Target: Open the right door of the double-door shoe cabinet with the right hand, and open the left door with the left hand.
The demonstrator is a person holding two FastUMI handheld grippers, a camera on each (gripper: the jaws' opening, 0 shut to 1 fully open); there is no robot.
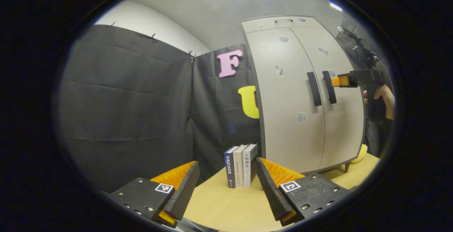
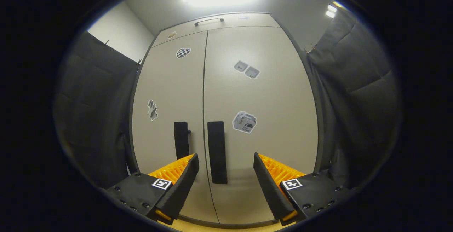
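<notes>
Booth: black cloth walls on both sides, ceiling lights on, a wooden tabletop (image 1: 226,203) below my left gripper view.

Cabinet: the double-door shoe cabinet (image 2: 226,119) stands upright on the tabletop, both doors shut, seam unbroken from top to bottom.

Task thing: the right door handle (image 2: 217,152) is a dark vertical bar just right of the seam; the left door handle (image 2: 181,140) is its twin just left of it. Both long axes run vertical.

Right gripper: the right gripper (image 2: 226,179) has its jaws spread wide and holds nothing. In the right gripper view the handle lies straight ahead, between the fingers and slightly left of centre. Seen from the left gripper view, its tip is at or very near the handle; I cannot tell whether they touch.

Left gripper: the left gripper (image 1: 226,186) is wide and empty, well back from the cabinet, aimed at three upright books (image 1: 240,164).

Deciding relation: I judge the right hand the nearer; its fingers need to straddle the vertical bar sideways before closing and pulling.

Status: I judge neither door started.
</notes>
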